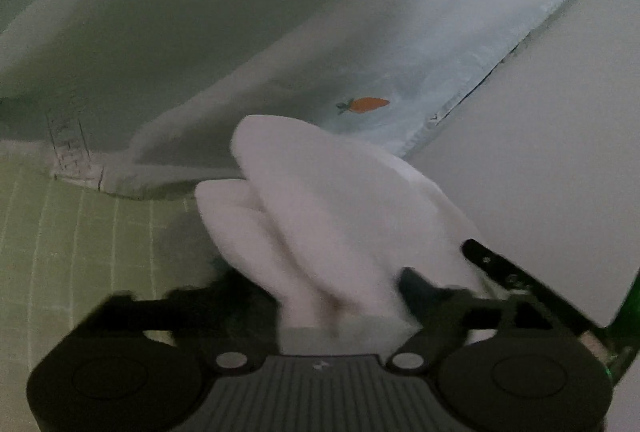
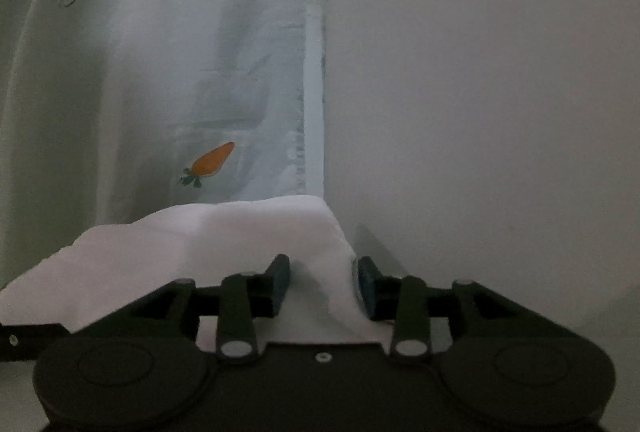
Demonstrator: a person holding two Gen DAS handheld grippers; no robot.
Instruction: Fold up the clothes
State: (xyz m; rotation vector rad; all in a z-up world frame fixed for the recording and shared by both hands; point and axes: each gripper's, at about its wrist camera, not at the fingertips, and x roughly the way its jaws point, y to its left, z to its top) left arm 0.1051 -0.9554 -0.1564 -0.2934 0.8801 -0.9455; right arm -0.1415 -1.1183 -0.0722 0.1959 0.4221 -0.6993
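Observation:
A pale blue-white garment [image 1: 280, 32] with an orange carrot print [image 1: 366, 104] lies spread out ahead. A white folded-over part of the cloth [image 1: 320, 200] bunches up right in front of my left gripper [image 1: 326, 284]. Its fingers stand wide apart, open, with the cloth loose between them. In the right wrist view the same garment [image 2: 180, 52] and carrot [image 2: 212, 160] show. My right gripper [image 2: 322, 276] is open, with a ridge of the white fold [image 2: 200, 244] lying between the blue pads [image 2: 366, 284], which do not pinch it.
A plain white table surface [image 2: 480, 112] lies right of the garment's straight hem [image 2: 314, 72]. A green checked mat [image 1: 80, 232] lies at the lower left. A sewn label [image 1: 68, 140] shows on the cloth's edge. A black bar [image 1: 504, 272] crosses the right side.

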